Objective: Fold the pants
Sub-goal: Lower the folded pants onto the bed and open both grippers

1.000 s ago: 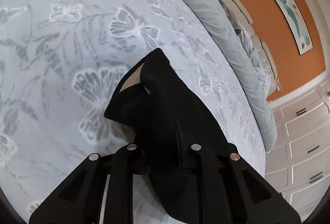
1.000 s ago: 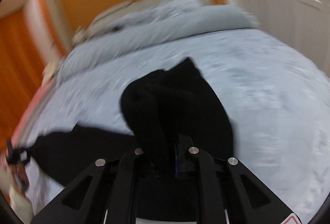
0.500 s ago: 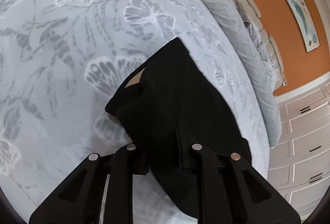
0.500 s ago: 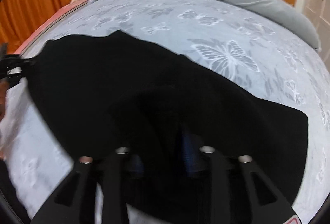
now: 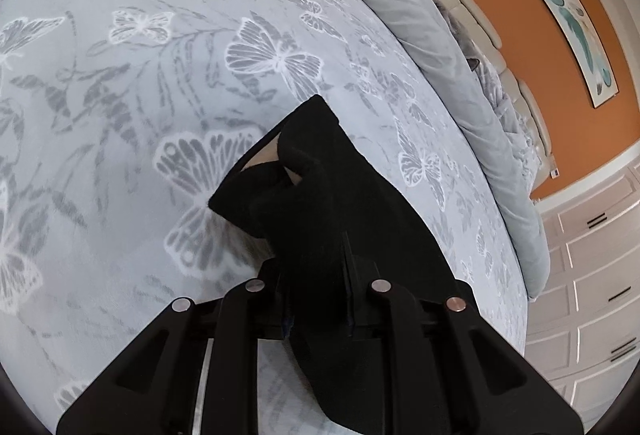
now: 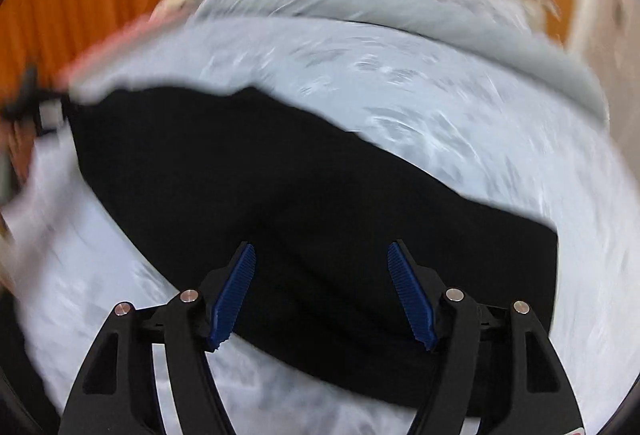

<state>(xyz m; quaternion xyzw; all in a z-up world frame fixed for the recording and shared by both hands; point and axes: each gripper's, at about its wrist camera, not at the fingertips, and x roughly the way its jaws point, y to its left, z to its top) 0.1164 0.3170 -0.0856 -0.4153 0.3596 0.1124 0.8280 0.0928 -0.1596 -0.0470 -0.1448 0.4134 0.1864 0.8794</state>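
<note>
Pants (image 6: 304,203) lie flat and black on the butterfly bed cover (image 5: 120,83). We pinch one bunched end tight in our left gripper (image 5: 318,299). Our right gripper (image 6: 320,255) is opening, pads off the cloth.

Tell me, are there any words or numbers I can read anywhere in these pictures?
No readable words or numbers anywhere.
The wall picture shows only teal shapes, no writing.
The blanket has butterfly patterns, not letters.
The black pants show no label or tag.
A red mark at the bottom right edge of the right wrist view is cut off and unreadable; that view is also blurred.
</note>
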